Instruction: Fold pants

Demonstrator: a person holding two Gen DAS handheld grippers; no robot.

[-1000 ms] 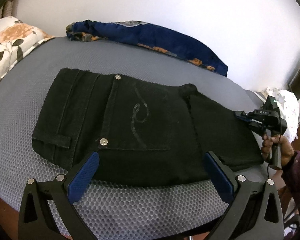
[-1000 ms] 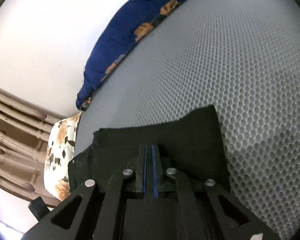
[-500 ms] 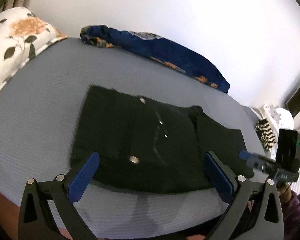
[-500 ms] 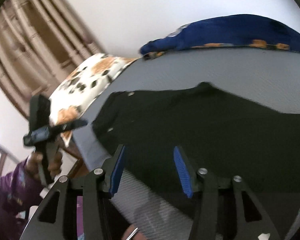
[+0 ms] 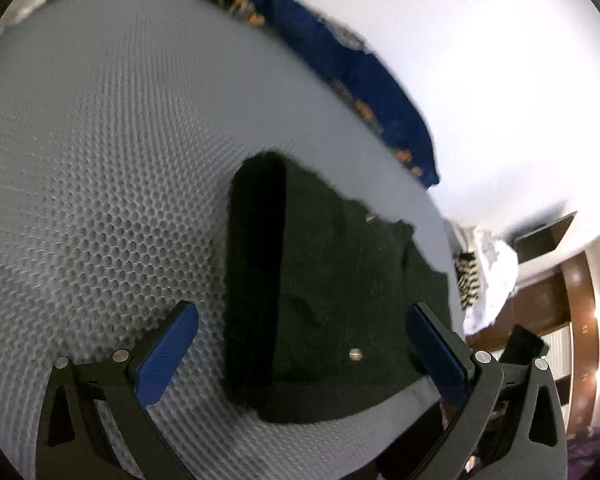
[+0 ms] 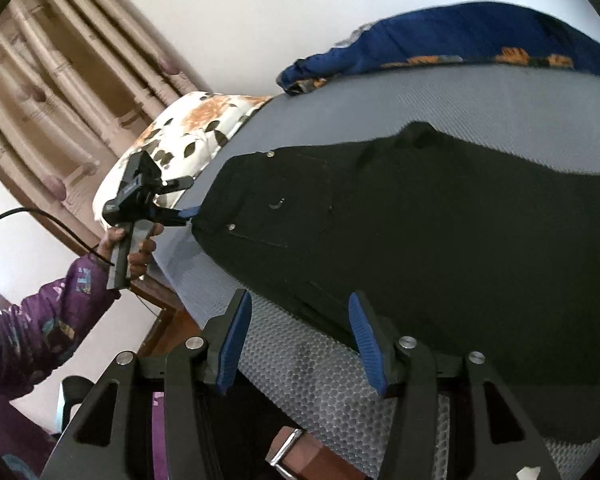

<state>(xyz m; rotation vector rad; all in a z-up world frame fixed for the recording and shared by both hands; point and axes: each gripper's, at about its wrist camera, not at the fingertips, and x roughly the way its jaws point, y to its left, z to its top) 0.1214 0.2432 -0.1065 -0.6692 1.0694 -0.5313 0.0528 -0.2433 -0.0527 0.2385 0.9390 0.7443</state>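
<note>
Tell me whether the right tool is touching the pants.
Apart. In the right wrist view the right tool stands open over bare mattress, with grey mesh showing between its fingers and the edge of the pants.

No writing, label, brand mark or number can be read anywhere in either view, neither on the black denim pants nor around them.

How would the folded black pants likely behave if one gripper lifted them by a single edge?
The black pants would probably droop and unfold: they lie in soft, loose layers, though the denim-like cloth with rivets looks fairly thick. They are likely heavy for their size. On the textured grey mattress, a push would probably bunch them, not slide them.
</note>
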